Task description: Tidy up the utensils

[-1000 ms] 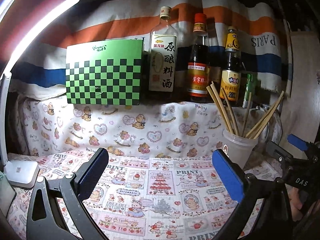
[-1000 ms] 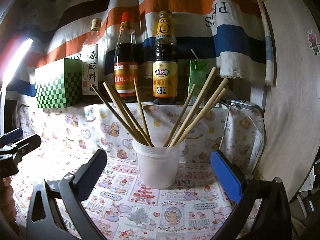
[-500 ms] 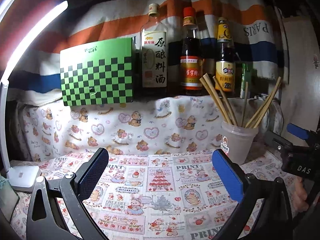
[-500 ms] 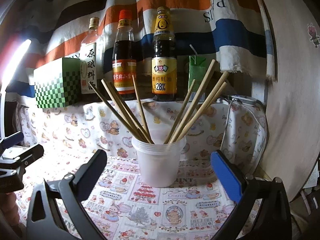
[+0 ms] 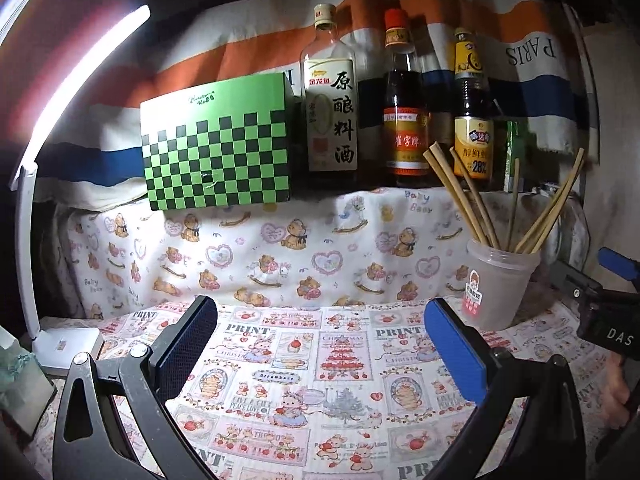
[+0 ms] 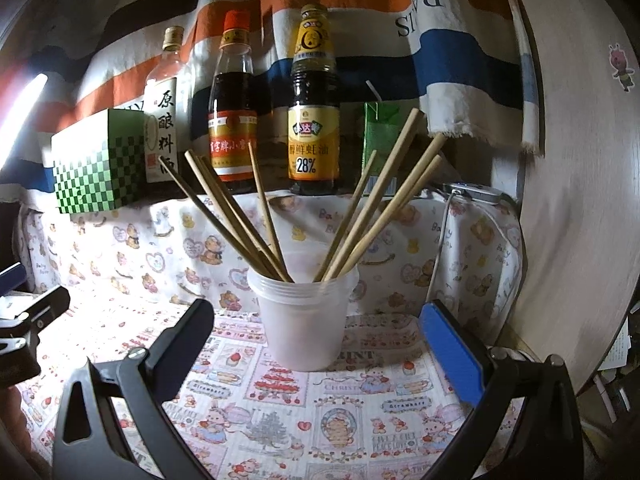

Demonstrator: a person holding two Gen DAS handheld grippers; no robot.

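A translucent plastic cup (image 6: 306, 320) stands on the printed cloth and holds several wooden chopsticks (image 6: 236, 212) fanned out to both sides. My right gripper (image 6: 316, 344) is open, its fingers spread wide just in front of the cup, nothing between them. In the left wrist view the same cup (image 5: 498, 286) with its chopsticks (image 5: 460, 196) is at the right. My left gripper (image 5: 320, 344) is open over bare cloth, left of the cup and apart from it. The right gripper (image 5: 608, 292) shows at that view's right edge.
Three sauce bottles (image 5: 404, 104) and a green checkered box (image 5: 216, 144) stand on a raised ledge at the back. A white desk lamp (image 5: 64, 344) sits at the left. A pale wooden panel (image 6: 580, 200) closes the right side. A green carton (image 6: 380, 136) stands behind the cup.
Both views have drifted slightly; the bottles and box sit a little lower and further right in the left wrist view than half a second ago. Both grippers stay open.
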